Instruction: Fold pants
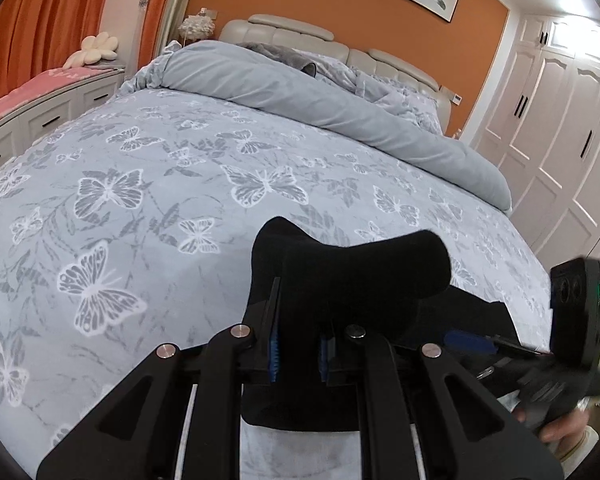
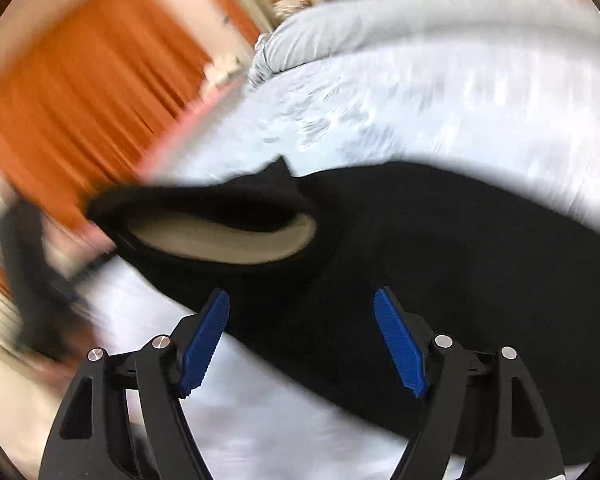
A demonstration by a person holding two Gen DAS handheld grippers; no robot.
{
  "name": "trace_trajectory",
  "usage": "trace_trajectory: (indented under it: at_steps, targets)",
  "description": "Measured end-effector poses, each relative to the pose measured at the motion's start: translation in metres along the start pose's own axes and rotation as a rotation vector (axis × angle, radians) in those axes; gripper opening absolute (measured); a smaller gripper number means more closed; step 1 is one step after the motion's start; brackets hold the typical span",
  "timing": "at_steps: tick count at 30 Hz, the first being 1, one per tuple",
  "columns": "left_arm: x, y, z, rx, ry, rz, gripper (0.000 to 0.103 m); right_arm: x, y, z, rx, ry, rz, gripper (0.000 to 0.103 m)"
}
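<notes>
The black pants (image 1: 340, 276) lie at the near edge of the bed. My left gripper (image 1: 298, 356) is shut on a bunched fold of them, the cloth rising between its blue pads (image 1: 274, 354). In the blurred right wrist view the pants (image 2: 440, 248) spread across the bed, with an open waist or leg hole showing a pale lining (image 2: 224, 240). My right gripper (image 2: 302, 340) is open and empty just above the cloth, its blue pads (image 2: 206, 344) wide apart. The right gripper also shows at the right edge of the left wrist view (image 1: 572, 332).
The bed (image 1: 180, 184) has a grey butterfly-print cover, with a rolled grey duvet (image 1: 320, 96) near the headboard. White wardrobes (image 1: 560, 128) stand to the right. A low white drawer unit (image 1: 40, 120) and orange curtains (image 1: 40, 12) are on the left.
</notes>
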State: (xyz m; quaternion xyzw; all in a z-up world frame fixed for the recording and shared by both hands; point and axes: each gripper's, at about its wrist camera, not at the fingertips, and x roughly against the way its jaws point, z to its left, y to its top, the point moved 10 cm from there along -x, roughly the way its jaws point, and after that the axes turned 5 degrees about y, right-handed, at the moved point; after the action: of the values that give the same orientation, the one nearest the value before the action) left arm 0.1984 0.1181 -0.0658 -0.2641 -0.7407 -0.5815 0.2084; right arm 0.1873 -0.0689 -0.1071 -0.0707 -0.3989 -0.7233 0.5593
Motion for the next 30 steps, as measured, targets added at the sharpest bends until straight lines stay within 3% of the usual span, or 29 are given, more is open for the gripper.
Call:
trace_trajectory:
  at_steps: [2, 5, 8, 10, 12, 17, 20, 25, 30]
  targets:
    - [-0.003, -0.007, -0.004, -0.024, -0.010, 0.041, 0.019, -0.008, -0.007, -0.001, -0.172, 0.164, 0.048, 0.074]
    - [-0.003, -0.027, -0.018, -0.121, -0.039, 0.116, 0.031, -0.028, -0.020, 0.008, -0.264, 0.264, 0.112, 0.074]
    - [0.007, -0.042, -0.017, -0.258, 0.072, 0.089, 0.035, -0.048, -0.026, 0.010, -0.398, 0.375, 0.145, 0.075]
    - [0.014, -0.048, -0.011, -0.282, 0.054, 0.097, 0.042, -0.059, -0.030, 0.011, -0.463, 0.417, 0.145, 0.075]
    - [0.027, -0.052, 0.000, -0.279, 0.014, 0.097, 0.061, -0.069, -0.032, 0.011, -0.525, 0.462, 0.141, 0.075]
    - [0.053, -0.049, 0.032, -0.324, 0.062, 0.021, 0.063, -0.069, -0.019, 0.022, -0.575, 0.543, 0.104, 0.082]
    - [0.057, -0.045, 0.052, -0.284, 0.077, 0.017, 0.063, -0.079, -0.023, 0.020, -0.564, 0.428, 0.132, 0.082]
    - [0.066, -0.031, 0.070, -0.221, 0.087, -0.013, 0.063, -0.067, -0.039, 0.027, -0.422, 0.197, 0.109, 0.081]
    - [0.072, -0.021, 0.074, -0.166, 0.081, -0.039, 0.064, -0.092, -0.047, 0.024, -0.394, 0.063, 0.151, 0.084]
